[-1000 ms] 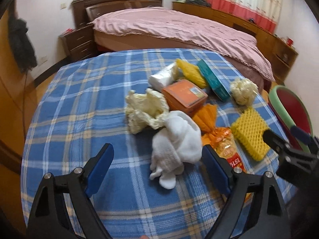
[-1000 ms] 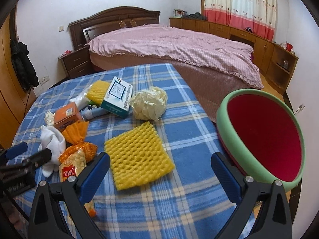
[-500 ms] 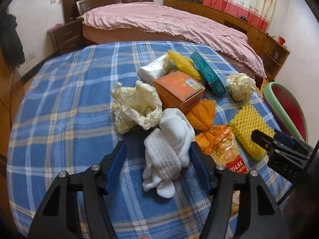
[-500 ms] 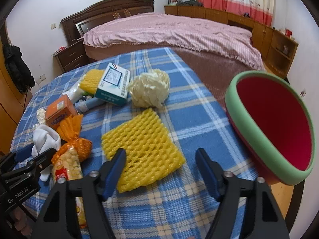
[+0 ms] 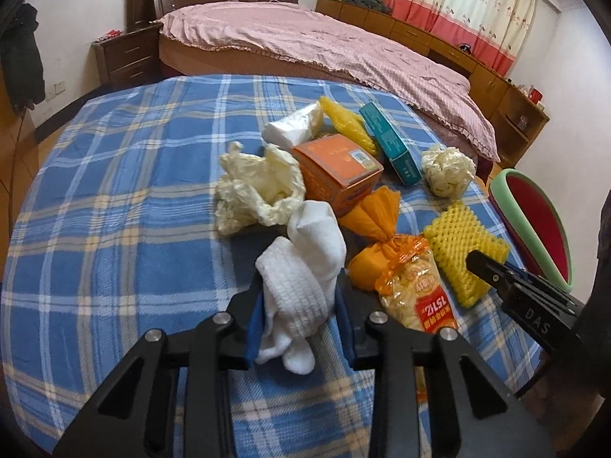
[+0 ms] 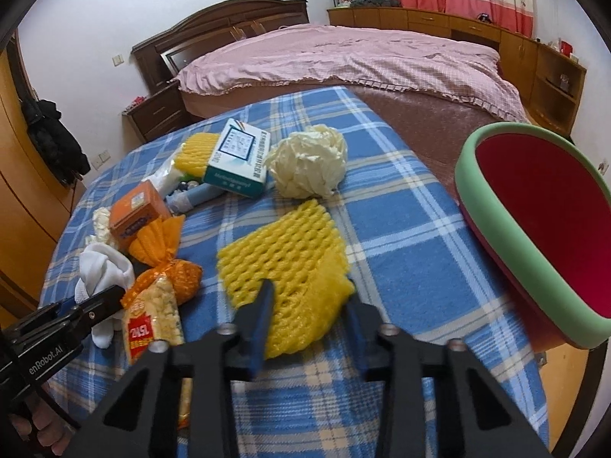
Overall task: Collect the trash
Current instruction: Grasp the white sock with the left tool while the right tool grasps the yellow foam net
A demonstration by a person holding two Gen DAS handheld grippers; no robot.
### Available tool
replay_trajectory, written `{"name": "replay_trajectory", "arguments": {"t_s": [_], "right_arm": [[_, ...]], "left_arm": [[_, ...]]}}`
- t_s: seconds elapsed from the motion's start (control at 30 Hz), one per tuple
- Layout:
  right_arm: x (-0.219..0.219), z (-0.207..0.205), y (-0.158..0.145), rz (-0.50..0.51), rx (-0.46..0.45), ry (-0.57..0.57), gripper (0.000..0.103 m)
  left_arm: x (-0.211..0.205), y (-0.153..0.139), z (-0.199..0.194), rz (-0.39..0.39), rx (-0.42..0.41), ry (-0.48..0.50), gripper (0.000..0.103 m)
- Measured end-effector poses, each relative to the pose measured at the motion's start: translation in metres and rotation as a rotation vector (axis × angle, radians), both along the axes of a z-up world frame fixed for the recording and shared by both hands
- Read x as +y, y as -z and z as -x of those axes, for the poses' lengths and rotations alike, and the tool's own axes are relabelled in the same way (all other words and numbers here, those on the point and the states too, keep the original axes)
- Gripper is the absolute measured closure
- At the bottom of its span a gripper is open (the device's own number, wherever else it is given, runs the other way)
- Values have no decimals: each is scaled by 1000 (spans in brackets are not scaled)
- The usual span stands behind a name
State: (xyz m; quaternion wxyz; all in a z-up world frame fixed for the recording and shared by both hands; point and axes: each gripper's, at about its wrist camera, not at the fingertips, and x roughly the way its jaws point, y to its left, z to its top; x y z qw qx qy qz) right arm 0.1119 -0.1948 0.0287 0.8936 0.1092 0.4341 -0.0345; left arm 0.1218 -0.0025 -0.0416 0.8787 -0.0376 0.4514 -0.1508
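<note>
Trash is spread all over the counter (image 5: 114, 198), which has a blue plaid cloth on it, with a bed (image 5: 305, 38) in a pink cover right behind.

Biggest thing near it is the bin (image 6: 534, 229), green rim and red inside, tilted at the right edge of the counter. Then the pile: a yellow foam net (image 6: 282, 252), an orange box (image 5: 336, 168), a teal and white box (image 6: 236, 160), a crumpled cream paper (image 5: 256, 191) to the left of the orange box, a cream paper ball (image 6: 305, 164) just beyond the foam net, a white sock (image 5: 305, 263), and a snack bag (image 5: 412, 286) with an orange twisted top between the sock and the net. There's a second yellow net (image 5: 343, 122) and a white tissue pack (image 5: 294, 126) further back.

Left gripper (image 5: 299, 313): jaws have just been closing and now squeeze the ribbed cuff end of the white sock, which still lies on the cloth.

Right gripper (image 6: 307, 316): jaws have also just been closing, and they pinch the near corner of the yellow foam net, which bunches up between them.
</note>
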Motion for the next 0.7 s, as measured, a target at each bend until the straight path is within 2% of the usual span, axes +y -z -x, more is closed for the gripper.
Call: {"name": "replay_trajectory", "arguments": {"t_s": [0.1,0.3,0.7], "right_arm": [[-1,2,-1,-13,-10,3,90],[2,13,-12,-26,-64,-15,91],[-10,44,-54,6,-202,-4,91]], "left_arm": [[4,-6,5,-5,-20,-11,70],[7,-20,17,-15,-63,-22,70],[-8,-48,41,-17,-139,-2,70]]}}
